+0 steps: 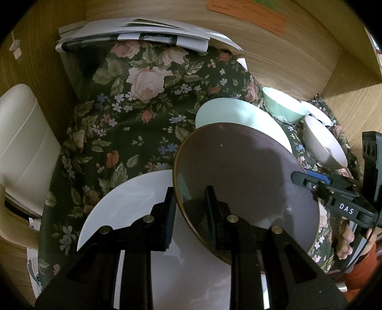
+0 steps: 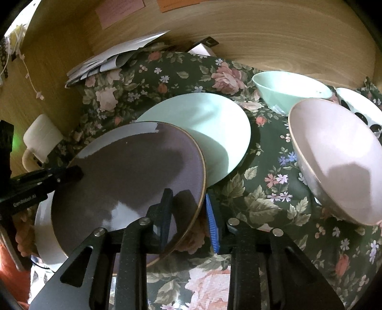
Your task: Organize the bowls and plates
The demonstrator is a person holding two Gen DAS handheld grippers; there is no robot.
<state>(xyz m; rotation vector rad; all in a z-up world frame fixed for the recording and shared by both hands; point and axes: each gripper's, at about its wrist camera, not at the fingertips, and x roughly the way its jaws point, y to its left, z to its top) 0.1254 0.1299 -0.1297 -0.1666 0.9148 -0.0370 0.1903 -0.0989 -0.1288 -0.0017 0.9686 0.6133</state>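
A dark purple plate point(image 1: 241, 171) with a gold rim is held tilted above the floral cloth between both grippers. My left gripper point(image 1: 189, 209) pinches its near-left rim. My right gripper point(image 2: 189, 212) pinches the opposite rim of the purple plate point(image 2: 129, 171) and shows in the left wrist view point(image 1: 308, 181). The left gripper shows in the right wrist view point(image 2: 69, 174). A white plate point(image 1: 133, 205) lies below the purple one. A mint plate point(image 2: 203, 124) lies behind it. A mint bowl point(image 2: 289, 90), a pink bowl point(image 2: 339, 162) and a spotted white bowl point(image 2: 360, 107) stand to the right.
A stack of papers point(image 1: 143, 33) lies at the back of the table. A cream chair point(image 1: 23, 143) stands at the left. A wooden wall point(image 2: 238, 33) closes off the back, with an orange note point(image 1: 250, 14) on it.
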